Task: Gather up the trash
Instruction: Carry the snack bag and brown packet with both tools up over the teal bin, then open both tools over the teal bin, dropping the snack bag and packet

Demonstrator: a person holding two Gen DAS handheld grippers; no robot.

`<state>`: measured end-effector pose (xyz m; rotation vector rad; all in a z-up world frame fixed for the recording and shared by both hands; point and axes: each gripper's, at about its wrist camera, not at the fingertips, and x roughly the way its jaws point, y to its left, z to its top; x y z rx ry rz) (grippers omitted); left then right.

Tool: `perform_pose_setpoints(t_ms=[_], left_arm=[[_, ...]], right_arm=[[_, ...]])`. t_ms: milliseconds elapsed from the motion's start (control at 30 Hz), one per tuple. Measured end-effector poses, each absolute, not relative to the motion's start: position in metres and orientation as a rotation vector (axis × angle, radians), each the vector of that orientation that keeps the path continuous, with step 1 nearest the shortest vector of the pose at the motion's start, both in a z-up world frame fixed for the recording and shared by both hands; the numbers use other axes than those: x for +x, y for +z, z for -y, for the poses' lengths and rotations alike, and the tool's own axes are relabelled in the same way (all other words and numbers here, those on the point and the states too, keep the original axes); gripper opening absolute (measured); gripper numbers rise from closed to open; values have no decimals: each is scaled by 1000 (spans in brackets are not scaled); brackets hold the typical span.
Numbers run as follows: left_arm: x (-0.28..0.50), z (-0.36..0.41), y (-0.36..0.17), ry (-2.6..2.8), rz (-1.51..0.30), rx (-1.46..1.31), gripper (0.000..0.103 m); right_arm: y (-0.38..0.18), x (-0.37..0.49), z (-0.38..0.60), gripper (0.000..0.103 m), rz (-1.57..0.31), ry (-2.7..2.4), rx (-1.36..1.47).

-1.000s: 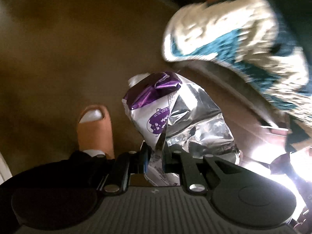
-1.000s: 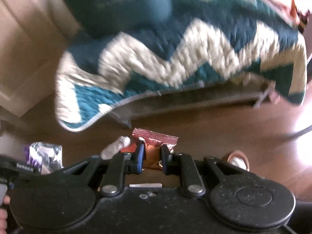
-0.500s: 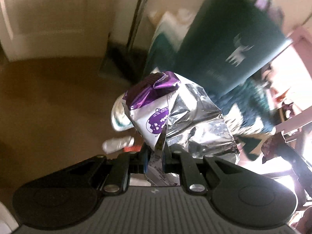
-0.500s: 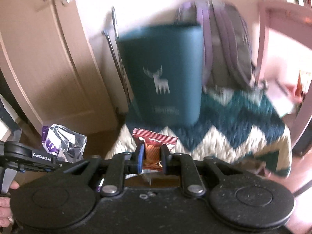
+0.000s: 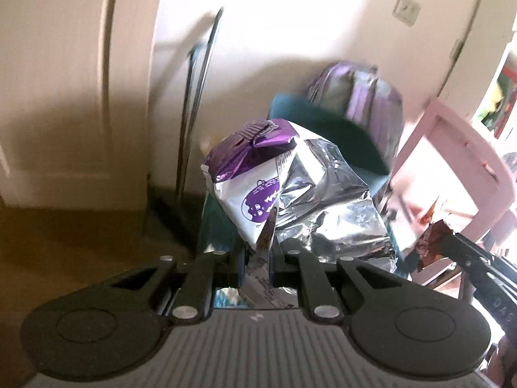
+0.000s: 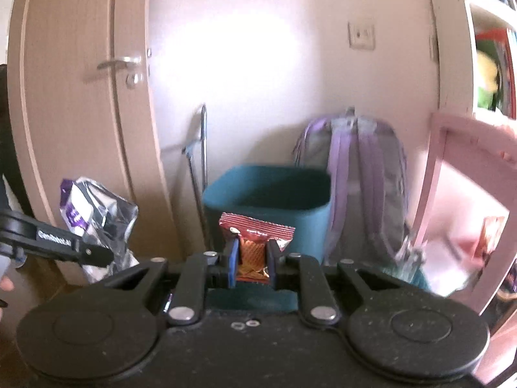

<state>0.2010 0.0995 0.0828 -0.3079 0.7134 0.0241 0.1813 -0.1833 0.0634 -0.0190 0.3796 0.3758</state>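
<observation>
My left gripper (image 5: pixel 260 252) is shut on a crumpled purple-and-silver foil bag (image 5: pixel 290 190), which stands up in front of its fingers. My right gripper (image 6: pixel 252 258) is shut on a small red snack wrapper (image 6: pixel 255 236). A teal bin (image 6: pixel 268 200) stands open against the wall, straight ahead of the right gripper and partly hidden behind the foil bag (image 6: pixel 97 213) in the left wrist view. In the right wrist view the left gripper (image 6: pixel 100 255) shows at the left edge with the bag. The right gripper (image 5: pixel 449 242) with its wrapper (image 5: pixel 429 245) enters the left wrist view from the right.
A purple backpack (image 6: pixel 355 187) leans on the wall right of the bin. A pink chair frame (image 6: pixel 458 200) stands further right, with shelves (image 6: pixel 494 48) beyond. A beige door (image 6: pixel 80 97) with a handle is at the left. A thin metal rod (image 6: pixel 202 161) leans beside the bin.
Both grippers have risen from the floor and tilted up, each keeping its wrapper. The quilt and floor have dropped out of view, and the bin, backpack and wall have come into view.
</observation>
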Motion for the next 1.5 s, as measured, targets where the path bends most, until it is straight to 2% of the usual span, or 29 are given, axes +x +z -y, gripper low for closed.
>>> perform_pose_setpoints(t_ms=[333, 567, 1033, 1367, 1500], left_arm=[[261, -60, 162, 4, -542, -190, 13], [313, -44, 162, 7, -542, -150, 13], [435, -21, 92, 39, -720, -62, 13], [474, -5, 38, 25, -859, 11, 13], [480, -3, 28, 18, -898, 22, 14]], right_arm=[[102, 230, 190, 16, -304, 340, -47], [102, 276, 183, 16, -302, 332, -77], [55, 373, 156, 17, -457, 362, -162], [29, 401, 145, 19, -574, 376, -222], [29, 401, 145, 25, -588, 378, -227]])
